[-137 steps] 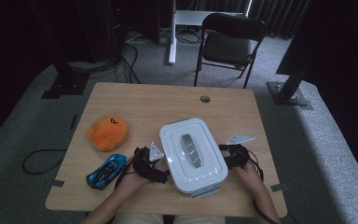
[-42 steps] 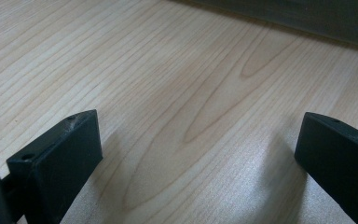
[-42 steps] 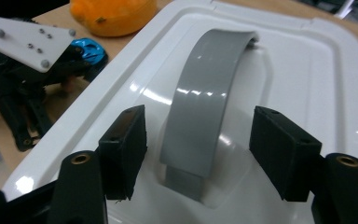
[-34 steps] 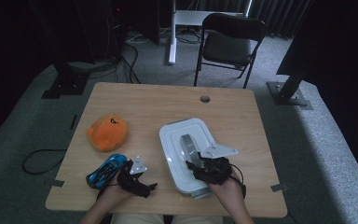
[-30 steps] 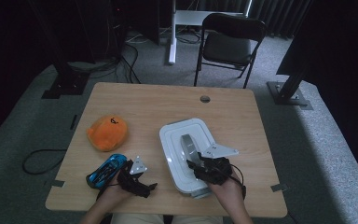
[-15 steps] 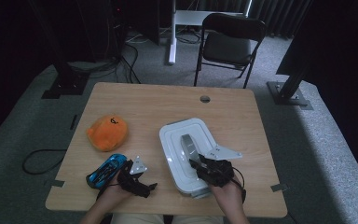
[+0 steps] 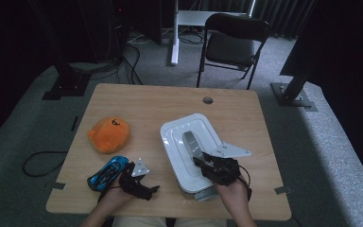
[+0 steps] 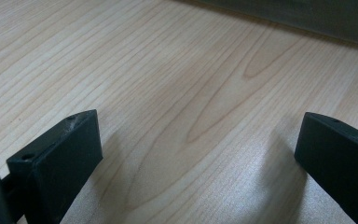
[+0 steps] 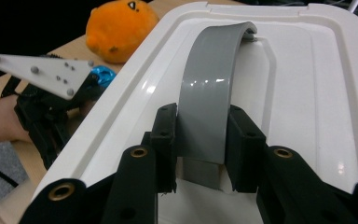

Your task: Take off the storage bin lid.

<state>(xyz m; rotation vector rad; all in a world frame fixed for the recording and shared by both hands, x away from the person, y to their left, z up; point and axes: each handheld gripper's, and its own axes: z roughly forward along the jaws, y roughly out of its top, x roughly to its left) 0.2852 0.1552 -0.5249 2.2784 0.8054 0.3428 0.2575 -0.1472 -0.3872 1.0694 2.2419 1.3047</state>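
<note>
The right gripper has just closed its jaws onto the grey handle of the white lidded bin, at the table's five o'clock, probably to lift it. At seven o'clock, the left gripper rests spread apart on bare wood.

A darkened lab or studio set up for recording

1 pale wooden desk stands alone on grey carpet, lit from above while the room around it lies in shadow. Dark curtains hang at the back, black metal stand feet sit bolted to plates at both sides, and loose cables trail across the floor. A black folding chair and a white-legged table wait behind, with bits of tape on the desk's edges.
</note>
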